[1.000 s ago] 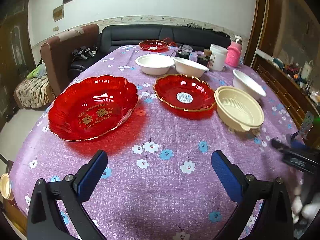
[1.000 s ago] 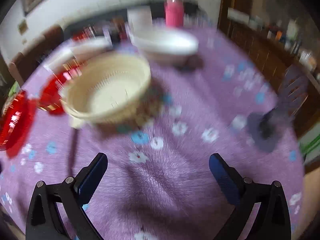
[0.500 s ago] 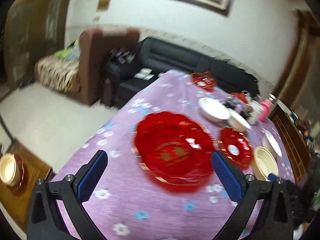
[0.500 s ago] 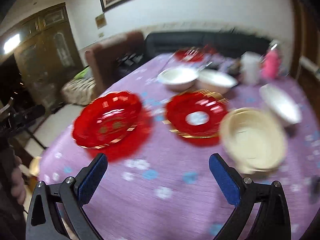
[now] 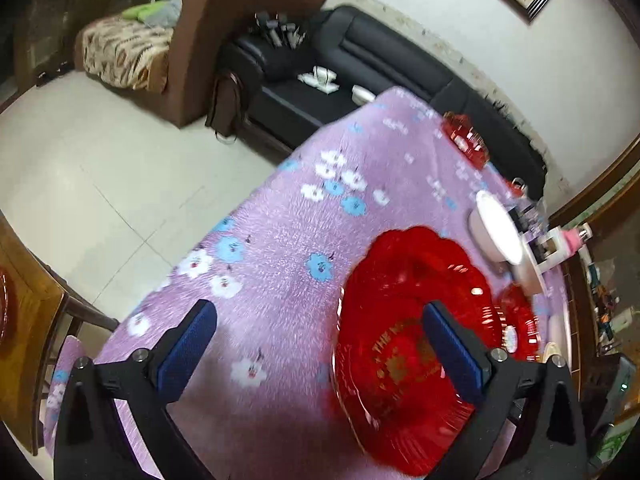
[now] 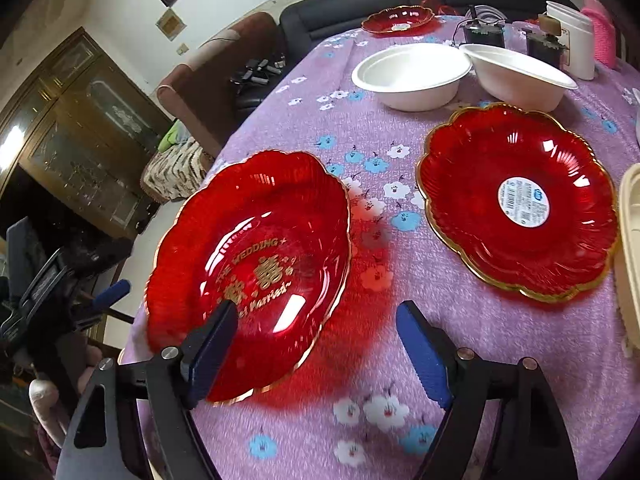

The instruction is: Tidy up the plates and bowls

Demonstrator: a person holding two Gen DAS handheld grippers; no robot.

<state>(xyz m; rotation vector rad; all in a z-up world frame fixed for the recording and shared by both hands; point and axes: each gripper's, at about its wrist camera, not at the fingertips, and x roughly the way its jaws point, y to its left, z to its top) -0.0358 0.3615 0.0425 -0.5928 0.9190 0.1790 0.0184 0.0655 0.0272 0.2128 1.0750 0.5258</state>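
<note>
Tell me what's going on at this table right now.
A person holds a gripper in each hand over a table set with red plates and white bowls. The right gripper is closing around the near rim of the big red wedding plate. The left gripper, open, holds nothing.

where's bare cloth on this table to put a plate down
Bare cloth lies beside the wedding plate toward the table's sofa-side edge, and in front of the stickered plate. Crowded at the far end: two white bowls touching, a small red dish, containers.
</note>
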